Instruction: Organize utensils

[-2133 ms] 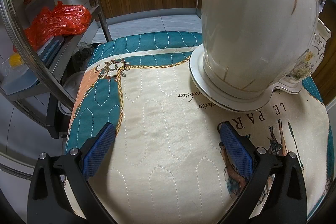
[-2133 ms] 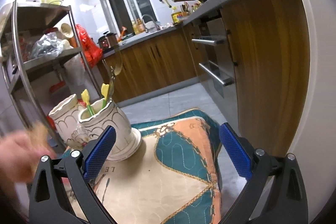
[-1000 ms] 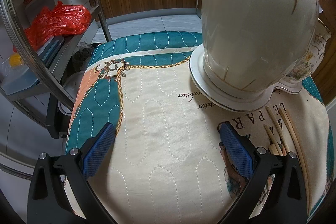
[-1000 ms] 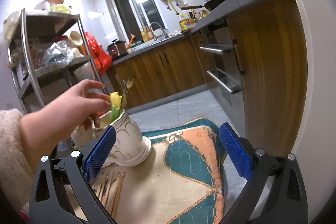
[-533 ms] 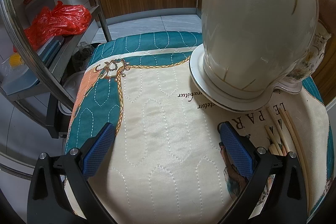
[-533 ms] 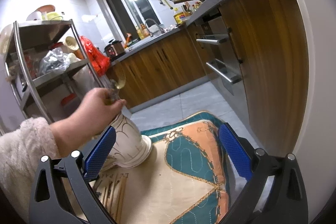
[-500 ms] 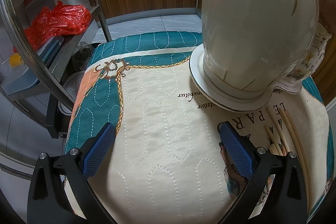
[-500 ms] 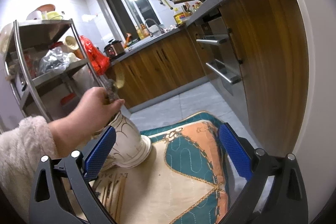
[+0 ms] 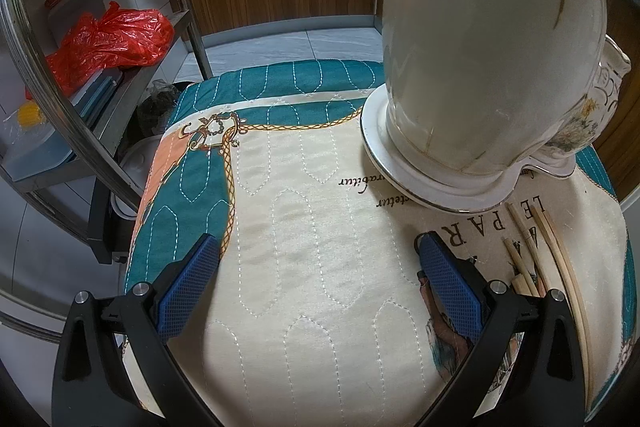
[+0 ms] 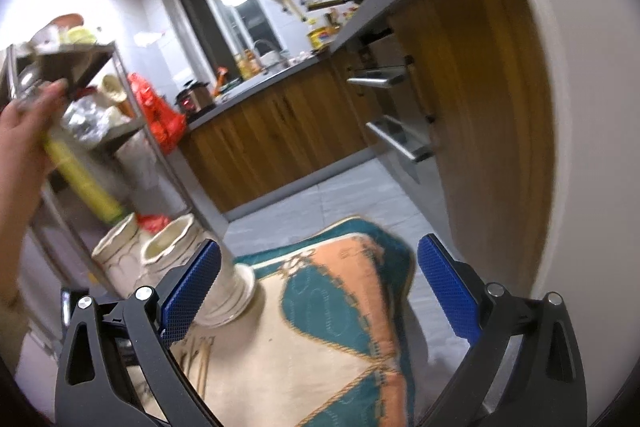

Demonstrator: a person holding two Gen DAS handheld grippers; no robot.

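Observation:
A tall white ceramic holder (image 9: 492, 39) with gold lines stands on the quilted cloth (image 9: 320, 235), a flowered second holder (image 9: 596, 107) behind it. Several wooden chopsticks (image 9: 532, 251) lie on the cloth right of my left gripper (image 9: 320, 275), which is open and empty. In the right wrist view both holders (image 10: 176, 251) stand empty at lower left. A person's hand (image 10: 24, 131) above them grips a bunch of yellow-handled utensils (image 10: 80, 179). My right gripper (image 10: 320, 287) is open, empty, above the cloth (image 10: 320, 327). Chopsticks (image 10: 200, 359) show beside its left finger.
A metal rack (image 9: 80, 115) with red plastic bags (image 9: 108, 43) stands left of the cloth. Wooden kitchen cabinets (image 10: 280, 139) run along the far wall and a wooden counter side (image 10: 480, 107) rises close on the right. Grey floor tiles (image 10: 340, 203) lie beyond the cloth.
The hand reached into the white holder, grasped the utensils and lifted them up and left, clear of the holder. Chopsticks appeared on the cloth a second ago. The right gripper view tilted.

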